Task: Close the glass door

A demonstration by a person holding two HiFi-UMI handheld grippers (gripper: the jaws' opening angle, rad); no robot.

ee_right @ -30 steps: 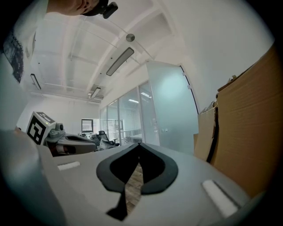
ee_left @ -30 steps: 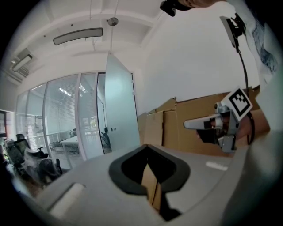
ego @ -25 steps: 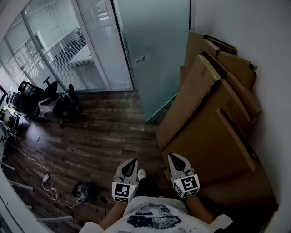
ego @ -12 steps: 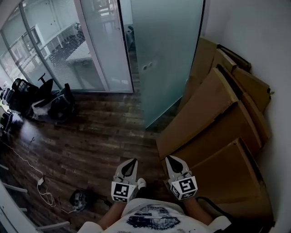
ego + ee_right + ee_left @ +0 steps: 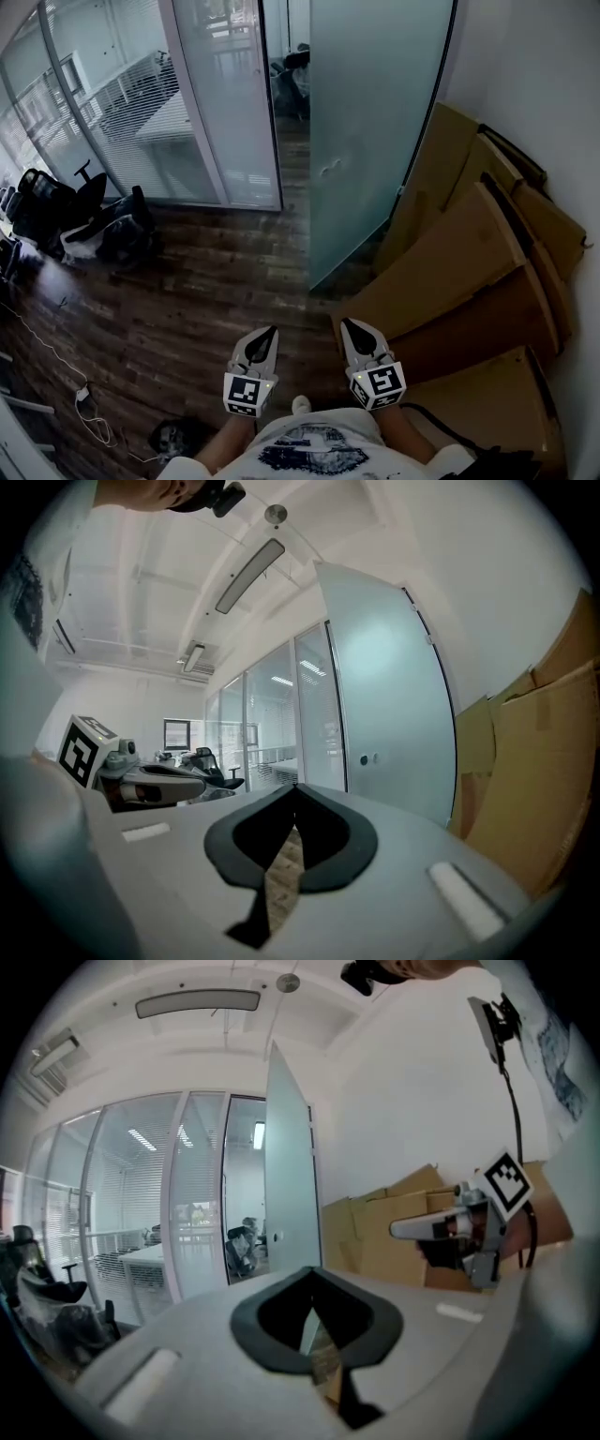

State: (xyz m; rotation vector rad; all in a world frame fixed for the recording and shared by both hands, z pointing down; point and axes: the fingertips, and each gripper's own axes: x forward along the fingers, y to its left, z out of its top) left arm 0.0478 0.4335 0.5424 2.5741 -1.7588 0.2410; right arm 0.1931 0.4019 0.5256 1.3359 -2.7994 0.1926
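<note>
Flattened cardboard boxes [image 5: 459, 272] leaning on right wall [image 5: 562, 112]; office chairs [image 5: 66, 206] far left (black); cable [image 5: 42, 342] on wood floor [image 5: 197, 300].

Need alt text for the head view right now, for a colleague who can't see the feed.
A frosted glass door stands open ahead, swung toward large cardboard boxes leaning on the right wall. Below, the left gripper and right gripper, both shut and empty, point toward it over a dark wooden floor, touching nothing.

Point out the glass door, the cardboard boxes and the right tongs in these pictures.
glass door [image 5: 375, 122]: head view, middle of the frosted panel.
cardboard boxes [image 5: 450, 272]: head view, flat face of the front box.
right tongs [image 5: 349, 325]: head view, the closed tips.
</note>
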